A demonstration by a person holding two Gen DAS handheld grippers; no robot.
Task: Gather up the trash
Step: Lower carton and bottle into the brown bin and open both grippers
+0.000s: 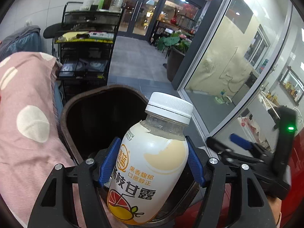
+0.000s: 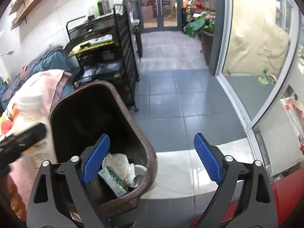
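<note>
**Bottle over the bin**

The left gripper [image 1: 153, 161] is clamped on a white-capped bottle [image 1: 152, 171] labelled "杨枝甘露", just above the brown bin's [image 2: 148, 152] rim. The right gripper [image 2: 152, 159] stands apart, empty. Inside the bin: crumpled wrapper [image 2: 121, 163], green-white carton [image 2: 112, 180].

light: bright indoor, ceiling lamps glaring above the dark glass double door [image 1: 141, 13] | shadow: brown plastic bin [image 2: 106, 98] inside is dark | blur: left edge of right view smeared | distortion: strong fisheye bending, black corners
</note>
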